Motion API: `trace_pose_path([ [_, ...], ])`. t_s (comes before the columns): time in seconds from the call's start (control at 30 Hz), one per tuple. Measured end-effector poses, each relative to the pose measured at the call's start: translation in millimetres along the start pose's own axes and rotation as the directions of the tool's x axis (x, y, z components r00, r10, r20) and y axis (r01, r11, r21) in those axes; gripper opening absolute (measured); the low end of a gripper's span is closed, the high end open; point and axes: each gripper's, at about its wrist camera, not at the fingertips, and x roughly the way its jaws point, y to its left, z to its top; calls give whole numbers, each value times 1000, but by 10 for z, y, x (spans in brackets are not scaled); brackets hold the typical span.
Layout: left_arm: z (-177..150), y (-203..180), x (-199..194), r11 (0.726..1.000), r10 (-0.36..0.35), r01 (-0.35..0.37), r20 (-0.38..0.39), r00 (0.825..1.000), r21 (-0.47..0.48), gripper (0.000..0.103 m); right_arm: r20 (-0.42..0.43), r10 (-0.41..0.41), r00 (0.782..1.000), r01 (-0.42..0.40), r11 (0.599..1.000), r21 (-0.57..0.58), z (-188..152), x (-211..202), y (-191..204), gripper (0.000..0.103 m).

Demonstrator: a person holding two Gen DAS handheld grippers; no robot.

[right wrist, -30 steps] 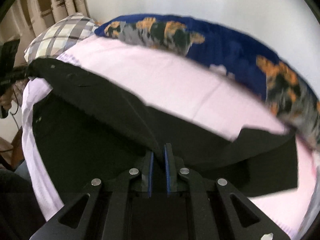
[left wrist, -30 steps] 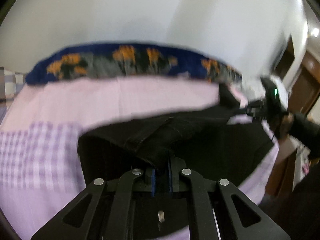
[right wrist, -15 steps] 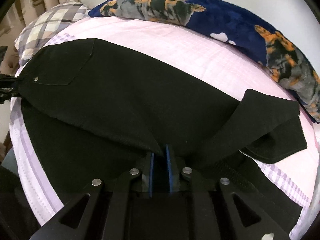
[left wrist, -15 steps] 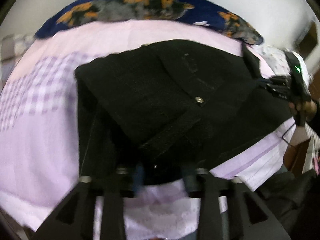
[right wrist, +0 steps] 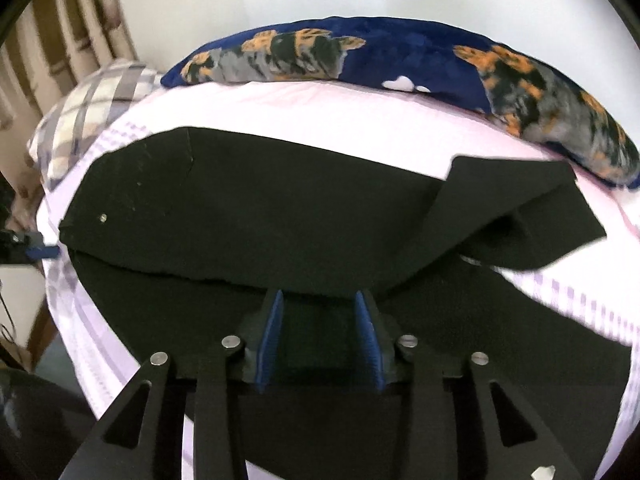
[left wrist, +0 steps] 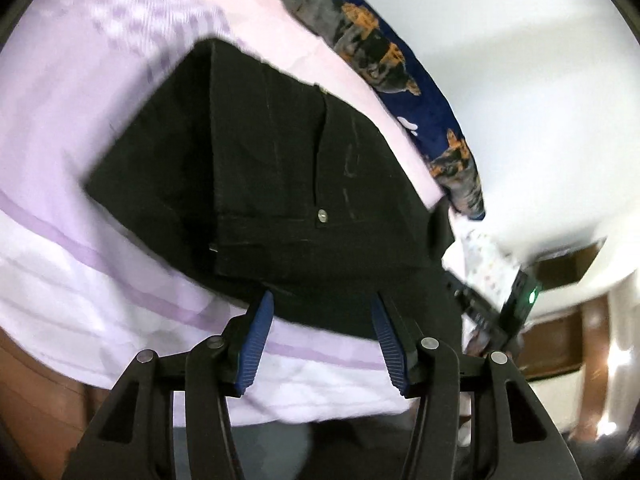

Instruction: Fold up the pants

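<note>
Black pants (right wrist: 280, 208) lie on a bed with a lilac sheet (right wrist: 320, 108), one half folded over the other. The waist end with a metal button (left wrist: 322, 216) faces the left wrist view, where the pants (left wrist: 280, 176) lie flat. My left gripper (left wrist: 320, 312) is open and empty, just off the waist edge near the bed's side. My right gripper (right wrist: 320, 312) is open and empty, its blue pads over the folded edge at mid-length. A leg end (right wrist: 520, 208) lies turned over at the right. The left gripper's blue tip (right wrist: 40, 252) shows at the far left.
A long navy cushion with orange and grey dogs (right wrist: 400, 56) runs along the far side of the bed against a white wall. A plaid pillow (right wrist: 92, 108) lies at the head, by a slatted headboard (right wrist: 60, 40). Wooden furniture (left wrist: 560, 344) stands beyond the bed.
Both grippers held the pants up, laid one half over the other onto the bed, then opened and let go. The left gripper has drawn back from the waist.
</note>
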Motion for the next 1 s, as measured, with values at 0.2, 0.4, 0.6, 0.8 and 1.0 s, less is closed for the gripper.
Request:
trace_pose_path([
  [0.2, 123, 134, 237, 982, -1, 14, 70, 998, -191, 52, 17, 55, 998, -57, 982, 178, -175, -137, -250, 37],
  [0.4, 157, 45, 210, 982, 92, -68, 132, 987, -178, 20, 51, 85, 995, -98, 907, 409, -352, -137, -730, 42],
  [0.6, 214, -87, 111, 985, 128, -106, 168, 977, -132, 17, 129, 66, 990, -125, 836, 534, -178, -94, -1192, 42],
  [0.8, 266, -79, 186, 979, 169, -148, 148, 974, -139, 17, 143, 16, 990, -110, 729, 675, 209, 154, -1878, 41],
  [1.0, 280, -6, 215, 972, 192, -170, 129, 973, -161, 17, 107, 6, 994, -89, 613, 785, 453, 541, -2447, 41],
])
